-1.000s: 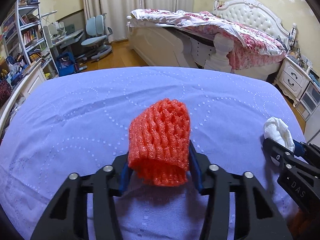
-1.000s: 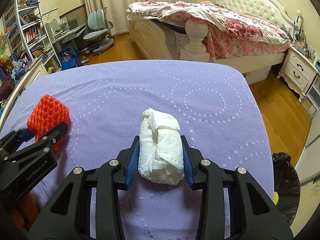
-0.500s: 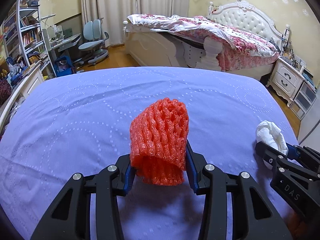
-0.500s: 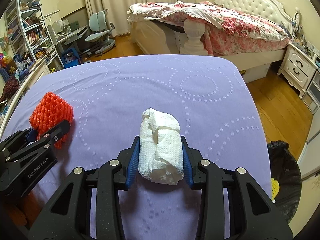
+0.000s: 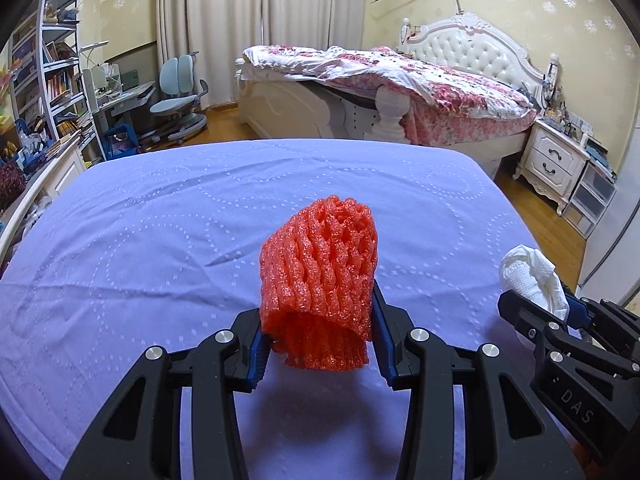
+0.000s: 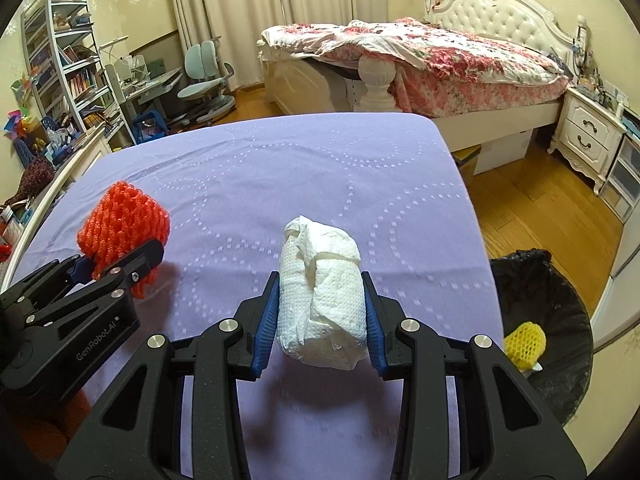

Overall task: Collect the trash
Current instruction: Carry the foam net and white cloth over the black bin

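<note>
My left gripper is shut on a red foam fruit net, held above the purple bedspread. A crumpled white paper towel is clamped between the blue pads of my right gripper. In the right wrist view the left gripper shows at the left with the red foam net. The left wrist view catches the right gripper at the right edge with the white paper towel. A black-lined trash bin stands on the floor off the bed's right edge, with a yellow foam net inside.
Beyond the purple bed stands a white bed with a floral quilt. A white nightstand is at the far right. A desk with a blue chair and bookshelves fill the far left. Wooden floor lies to the right.
Both grippers have risen slightly and shifted toward the bed's right edge with their loads. The trash bin and the yellow net in it now show more fully in the right wrist view.
</note>
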The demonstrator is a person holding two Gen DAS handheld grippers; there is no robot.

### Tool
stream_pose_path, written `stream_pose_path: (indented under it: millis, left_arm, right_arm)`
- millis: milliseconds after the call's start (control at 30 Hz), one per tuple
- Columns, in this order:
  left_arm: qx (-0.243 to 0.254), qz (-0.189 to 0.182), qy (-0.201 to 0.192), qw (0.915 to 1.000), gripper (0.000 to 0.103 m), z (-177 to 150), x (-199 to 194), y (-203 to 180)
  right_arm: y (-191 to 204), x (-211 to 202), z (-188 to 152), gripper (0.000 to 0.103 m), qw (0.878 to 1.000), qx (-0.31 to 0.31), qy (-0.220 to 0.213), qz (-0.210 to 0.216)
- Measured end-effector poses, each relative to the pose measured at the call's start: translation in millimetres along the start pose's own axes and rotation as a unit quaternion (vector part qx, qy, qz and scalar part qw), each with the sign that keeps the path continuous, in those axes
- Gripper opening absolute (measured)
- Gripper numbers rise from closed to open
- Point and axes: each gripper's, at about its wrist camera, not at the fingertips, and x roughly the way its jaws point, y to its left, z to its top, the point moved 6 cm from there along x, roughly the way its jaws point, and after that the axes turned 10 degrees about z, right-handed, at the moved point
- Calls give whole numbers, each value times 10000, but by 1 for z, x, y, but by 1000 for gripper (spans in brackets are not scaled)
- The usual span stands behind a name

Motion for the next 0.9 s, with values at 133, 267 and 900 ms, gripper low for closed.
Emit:
stream_pose_path:
  millis: [133,267,900]
  left_arm:
    - [37,-85,-114,9999,43,-3,-15,-14]
    - [83,-186,-219,9996,43,-6,-27,-29]
    - [762,-894,-647,9910,44,-13,-61,-128]
  right_arm:
    - [-4,-22,-10,37,9999,-16,-144,-77]
    - [-12,-43,-17,37,9995,4,-283,-170]
    - [-101,-111,-43,37,9891,688,-777,-1048]
